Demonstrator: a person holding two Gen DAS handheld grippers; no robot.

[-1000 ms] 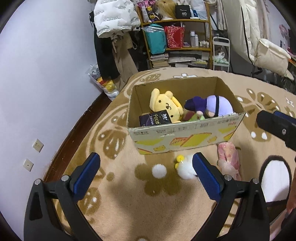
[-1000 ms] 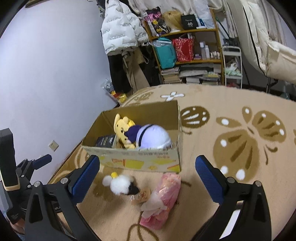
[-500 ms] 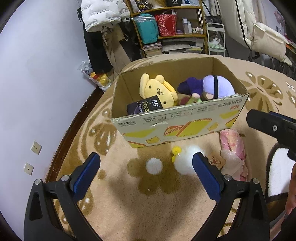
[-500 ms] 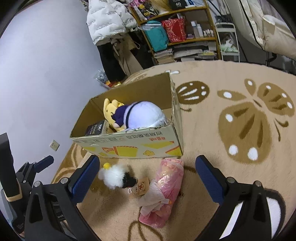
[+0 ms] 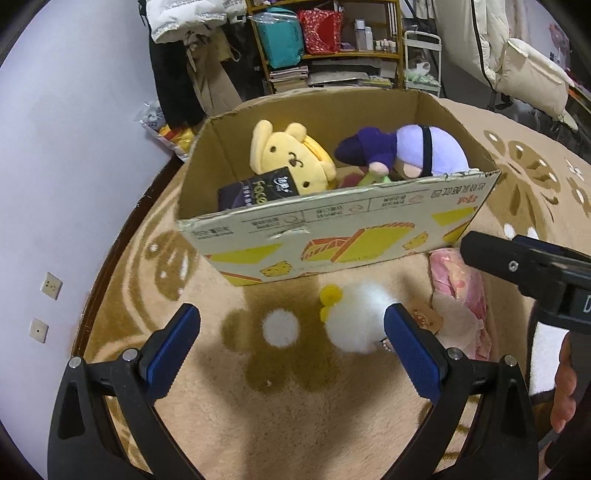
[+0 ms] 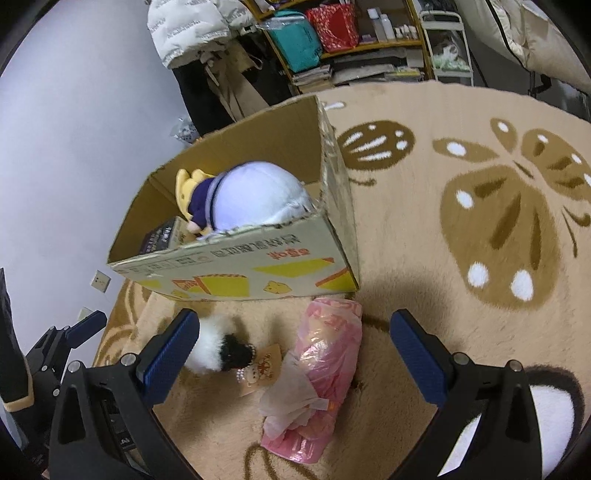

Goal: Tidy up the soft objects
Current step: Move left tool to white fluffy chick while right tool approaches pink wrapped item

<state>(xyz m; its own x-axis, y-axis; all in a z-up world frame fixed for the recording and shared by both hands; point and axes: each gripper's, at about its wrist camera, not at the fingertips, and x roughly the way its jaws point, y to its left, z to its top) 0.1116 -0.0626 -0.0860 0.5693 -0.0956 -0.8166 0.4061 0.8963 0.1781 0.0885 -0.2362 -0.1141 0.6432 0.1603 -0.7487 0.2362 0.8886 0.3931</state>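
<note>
A cardboard box (image 5: 332,236) (image 6: 236,269) on the rug holds a yellow plush (image 5: 291,158), a purple plush (image 5: 424,151) (image 6: 251,199) and a dark tissue pack (image 5: 258,190). In front of it lie a fluffy white toy (image 5: 354,317) (image 6: 210,350) with a paper tag and a pink plastic-wrapped bundle (image 5: 458,291) (image 6: 321,373). My left gripper (image 5: 291,350) is open and empty, low over the rug just left of the white toy. My right gripper (image 6: 291,354) is open and empty, straddling the white toy and pink bundle.
A patterned beige rug (image 6: 480,206) covers the floor. A wall with sockets (image 5: 50,284) runs on the left. Cluttered shelves (image 5: 332,40) and hanging coats (image 6: 192,33) stand behind the box. The right gripper shows in the left wrist view (image 5: 524,266).
Both grippers have moved forward and down toward the box and the toys in front of it. Both stay open and empty.
</note>
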